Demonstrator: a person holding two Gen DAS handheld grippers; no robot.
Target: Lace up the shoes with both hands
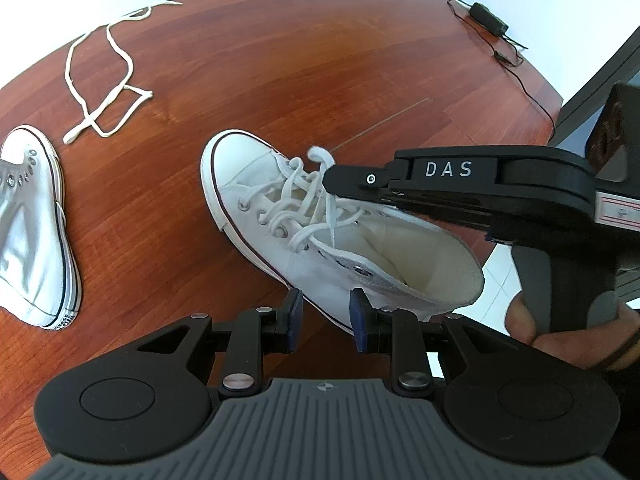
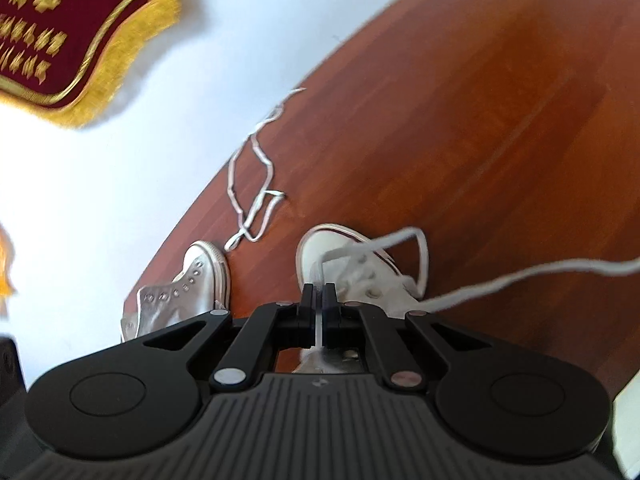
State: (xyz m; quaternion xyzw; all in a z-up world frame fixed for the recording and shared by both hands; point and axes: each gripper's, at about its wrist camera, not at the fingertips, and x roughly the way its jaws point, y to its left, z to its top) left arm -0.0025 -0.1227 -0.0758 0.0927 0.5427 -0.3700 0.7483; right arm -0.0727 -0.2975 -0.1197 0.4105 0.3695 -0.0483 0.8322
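A white high-top shoe (image 1: 248, 176) lies tilted on the wooden table (image 1: 280, 60), toe pointing away, laced partway up. My left gripper (image 1: 326, 316) is closed on the shoe's side wall near the heel, with a blue pad on each side of it. My right gripper (image 1: 328, 178) reaches in from the right over the eyelets and is shut on the shoe's white lace (image 1: 320, 156). In the right wrist view the lace (image 2: 420, 248) runs out from between the shut fingers (image 2: 319, 300), loops over the shoe (image 2: 320, 244), and another strand trails off to the right.
A second white shoe (image 1: 36, 232) (image 2: 188, 284) lies on its side at the left. A loose white lace (image 1: 108, 80) (image 2: 256, 184) is strewn behind it. A black power adapter (image 1: 488, 18) with its cable sits at the far right corner. A hand (image 1: 532, 320) grips the right handle. A red banner (image 2: 60, 32) hangs on the wall.
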